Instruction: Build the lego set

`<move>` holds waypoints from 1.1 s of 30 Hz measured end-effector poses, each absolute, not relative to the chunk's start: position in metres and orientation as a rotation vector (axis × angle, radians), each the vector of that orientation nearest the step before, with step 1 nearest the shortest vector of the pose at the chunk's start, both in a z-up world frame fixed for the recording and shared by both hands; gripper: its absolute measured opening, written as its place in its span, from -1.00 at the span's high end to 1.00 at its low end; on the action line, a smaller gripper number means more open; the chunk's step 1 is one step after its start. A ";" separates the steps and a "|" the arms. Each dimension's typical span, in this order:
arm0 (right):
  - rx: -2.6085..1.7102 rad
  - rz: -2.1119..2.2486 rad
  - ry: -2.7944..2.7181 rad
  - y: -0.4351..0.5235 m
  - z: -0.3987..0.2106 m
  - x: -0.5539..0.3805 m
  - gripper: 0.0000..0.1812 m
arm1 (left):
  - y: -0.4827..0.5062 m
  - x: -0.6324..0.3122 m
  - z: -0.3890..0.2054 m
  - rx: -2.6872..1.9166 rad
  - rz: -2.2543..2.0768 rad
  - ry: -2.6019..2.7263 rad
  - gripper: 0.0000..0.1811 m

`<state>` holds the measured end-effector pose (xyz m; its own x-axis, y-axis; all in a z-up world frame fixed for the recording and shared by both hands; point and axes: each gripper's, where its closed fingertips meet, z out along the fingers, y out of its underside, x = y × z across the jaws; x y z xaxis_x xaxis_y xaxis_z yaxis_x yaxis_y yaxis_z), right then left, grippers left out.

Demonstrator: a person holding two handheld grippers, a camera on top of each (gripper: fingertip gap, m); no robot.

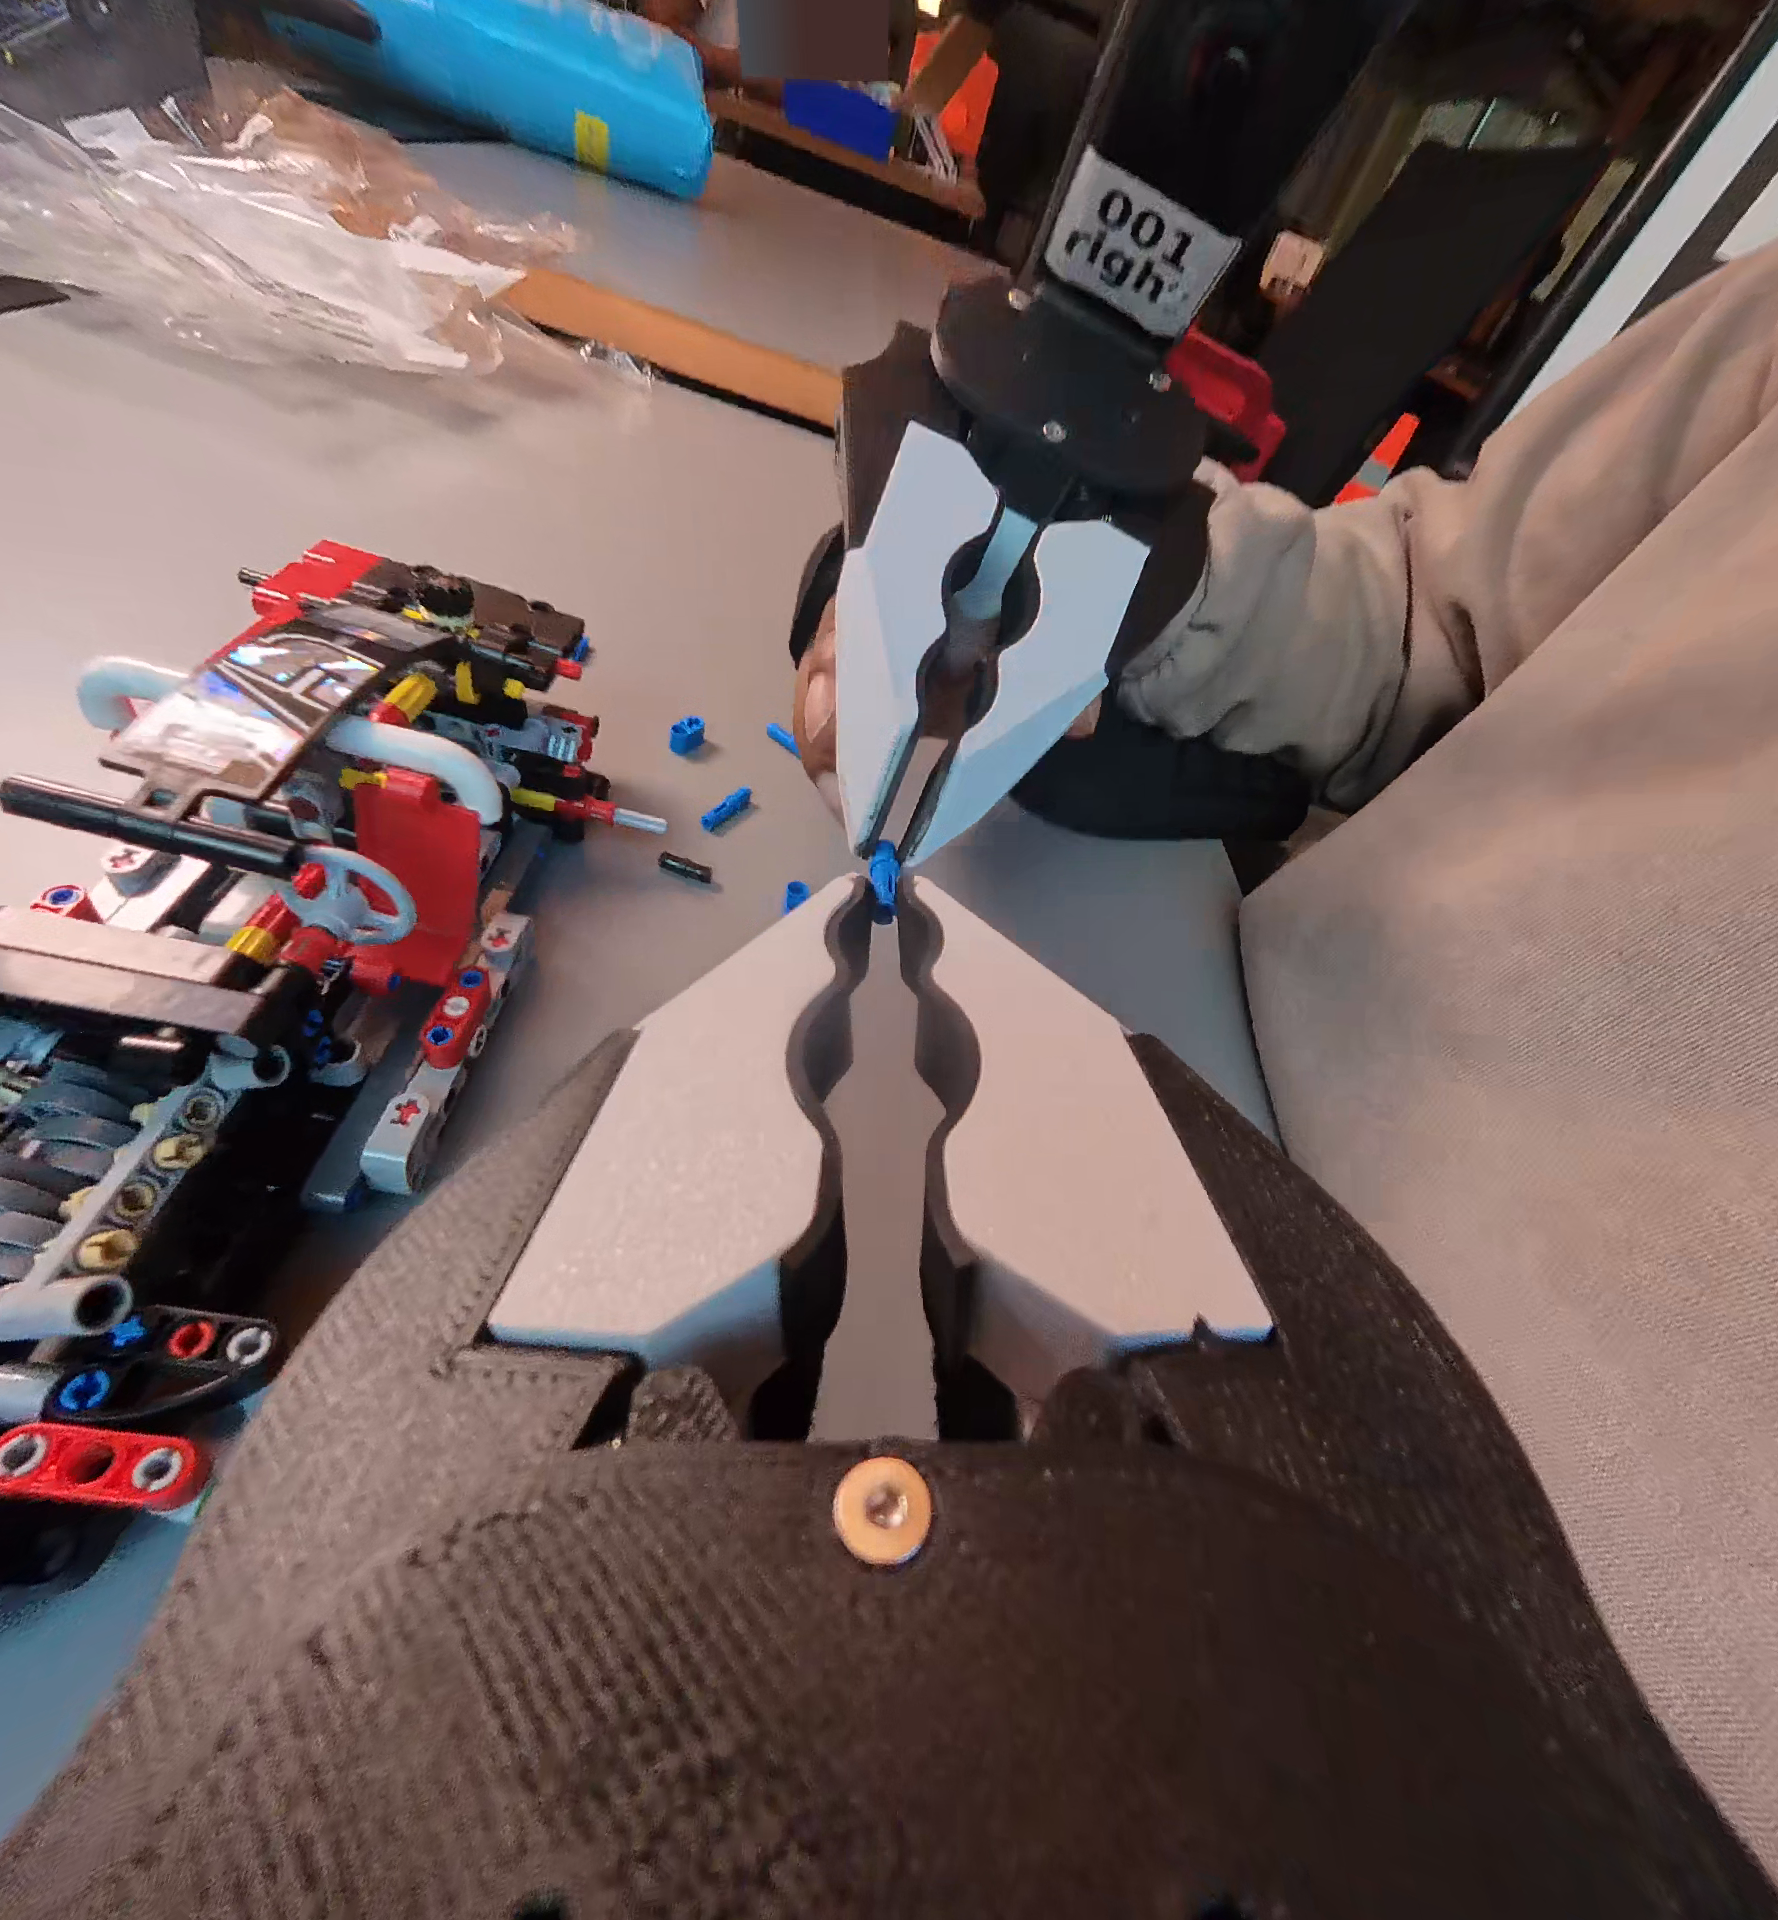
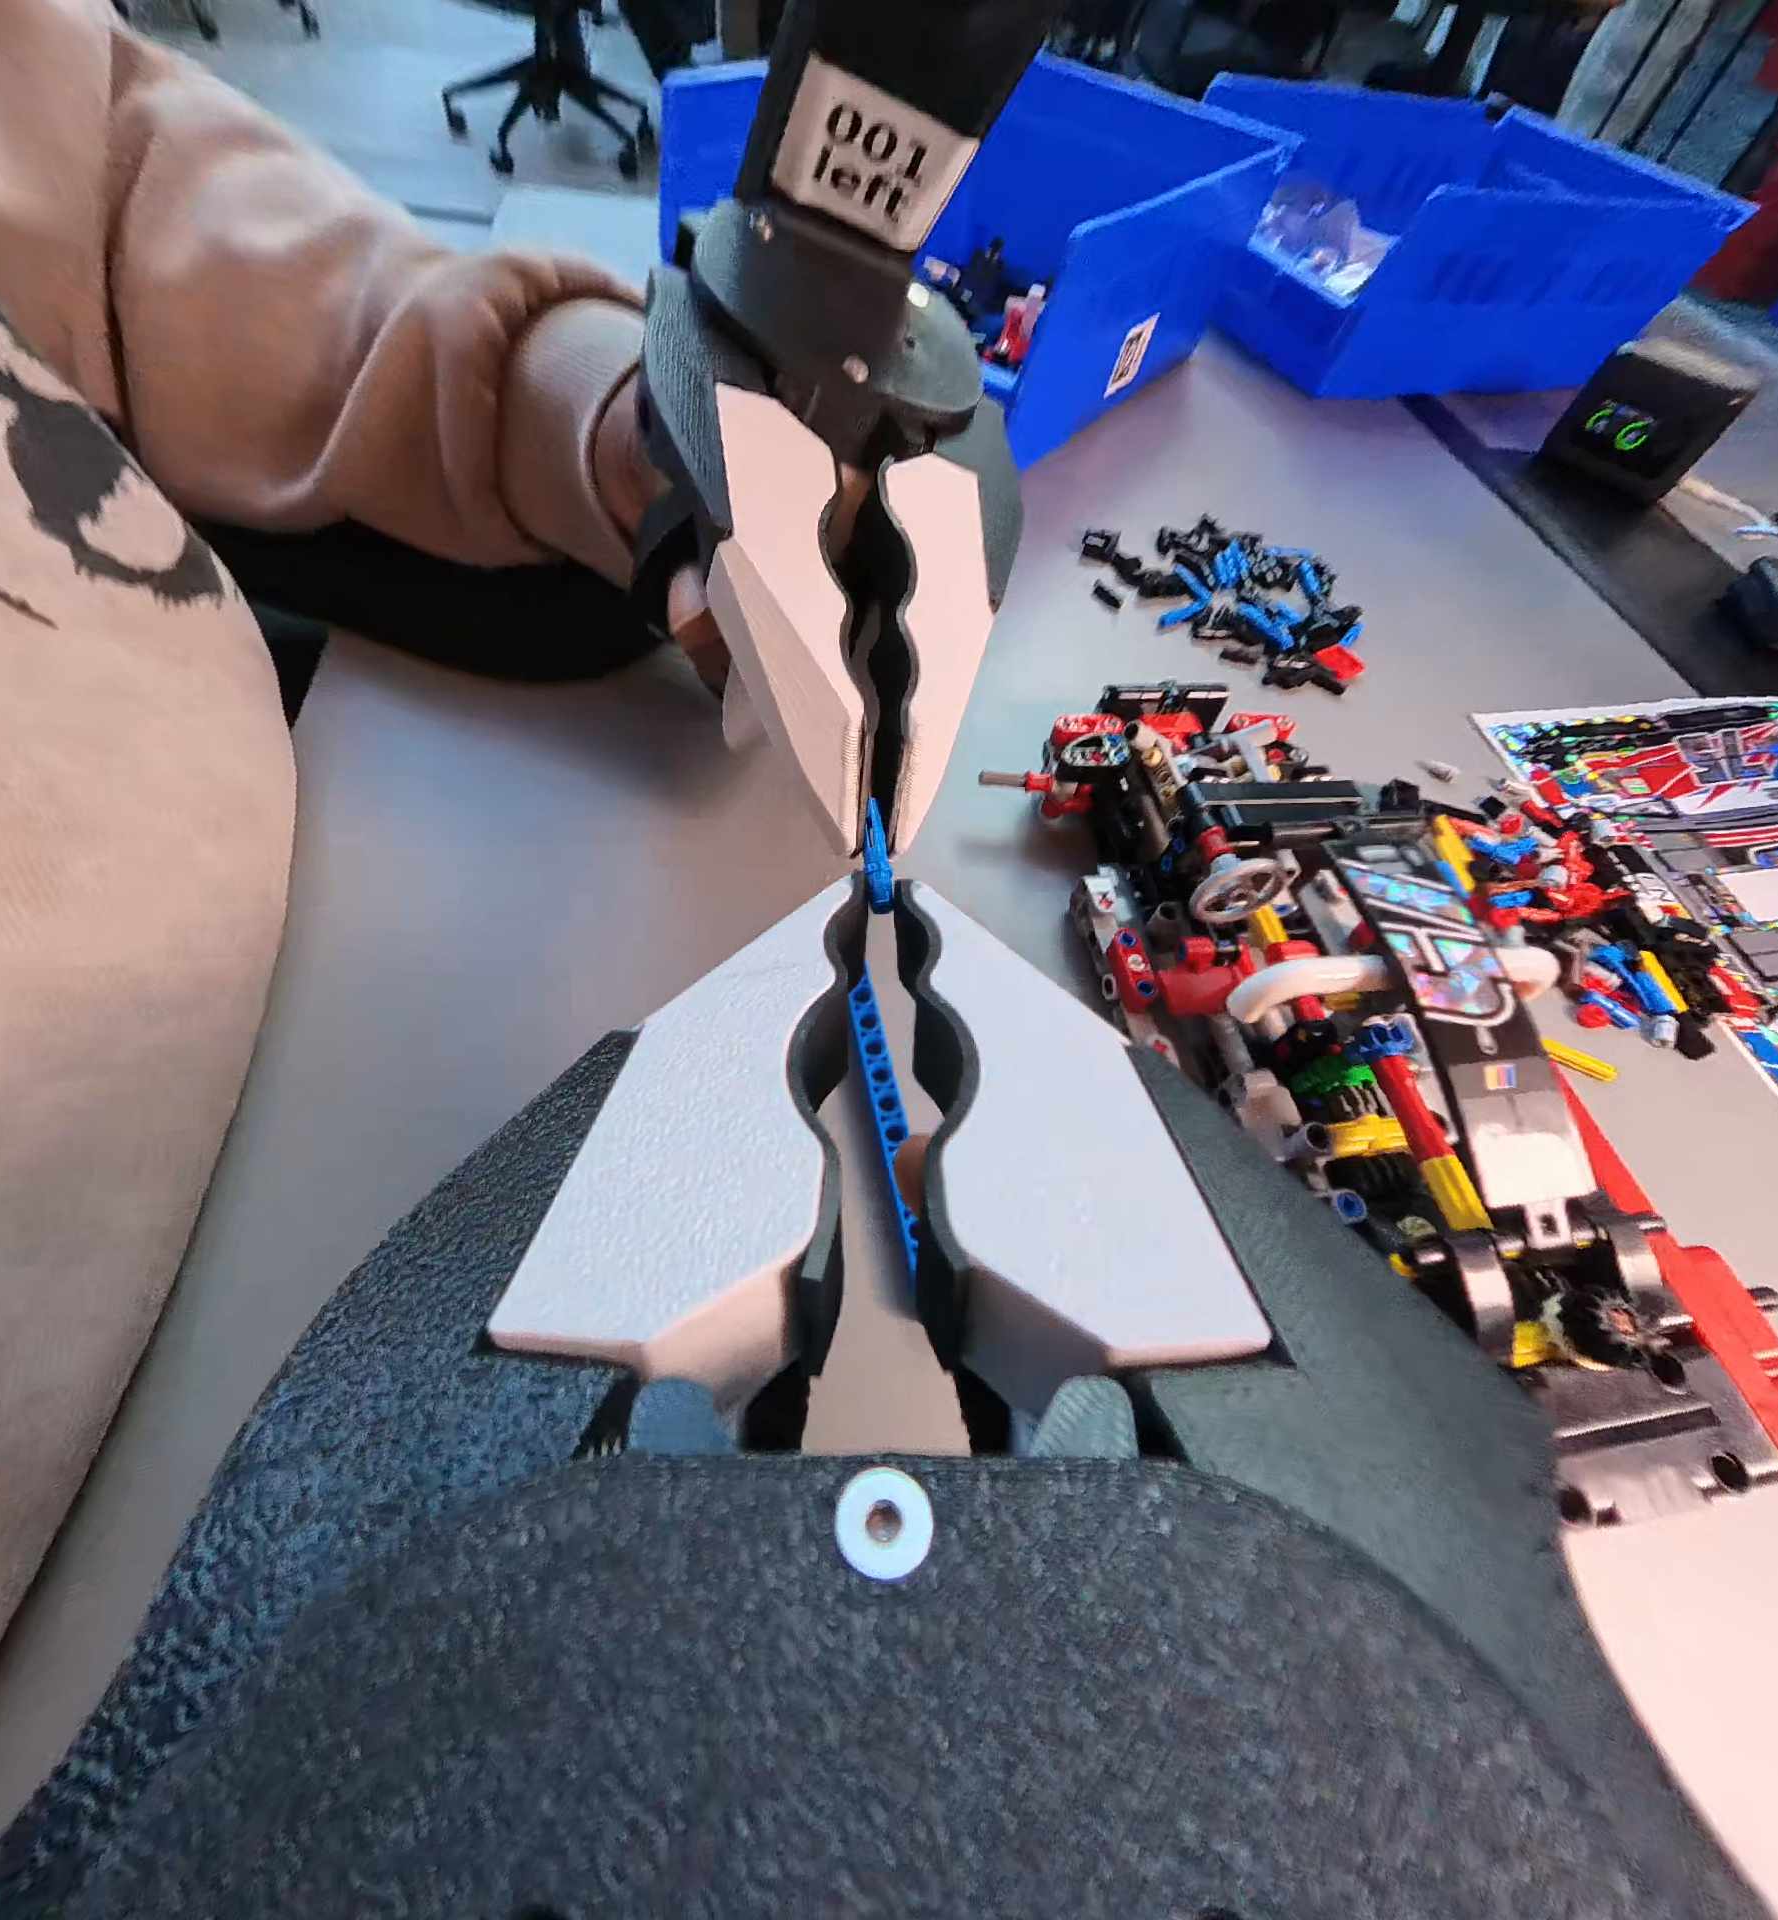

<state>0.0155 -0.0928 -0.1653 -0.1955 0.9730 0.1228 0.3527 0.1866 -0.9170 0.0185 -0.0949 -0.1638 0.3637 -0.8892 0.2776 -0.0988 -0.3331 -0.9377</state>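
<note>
- Left gripper (image 1: 883,902) nearly closed at the tips, pinching a small blue pin (image 1: 883,873) held above the grey table (image 1: 656,499).
- Right gripper (image 2: 880,904) also narrowed to a slit, gripping a long blue holed beam (image 2: 880,1101) that runs back between its fingers.
- Tip to tip, the two tools meeting in mid-air, with pin and beam end touching at the join; whether seated cannot be told.
- Half-built lego car (image 1: 241,883) lying on the table well to the left gripper's left, apart from the tools.
- Loose blue and black pins (image 1: 724,808) scattered between car and grippers.
- Bare tabletop directly under the meeting point; near table edge close, with a beige-sleeved arm (image 1: 1332,623) and body along it.
- Sticker sheet (image 2: 1695,831) past the car, a pile of small parts (image 2: 1238,603) beyond, blue bins (image 2: 1384,239) at the far edge.
- Crumpled clear bags (image 1: 241,239) toward the other far corner.
</note>
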 end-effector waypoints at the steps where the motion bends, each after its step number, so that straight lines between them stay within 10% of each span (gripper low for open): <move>1: -1.258 1.035 -1.645 -0.092 -0.159 0.014 0.98 | -0.094 0.017 -0.158 -1.682 -1.106 0.857 0.97; 33: -1.165 1.226 -1.455 -0.102 -0.127 0.006 0.96 | -0.101 0.014 -0.127 -1.538 -1.378 0.729 0.97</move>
<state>0.0061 -0.1020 -0.1269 -0.1734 0.9835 0.0519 0.1157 0.0726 -0.9906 0.0143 -0.1013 -0.1270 0.1991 -0.8822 0.4267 0.1429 -0.4046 -0.9032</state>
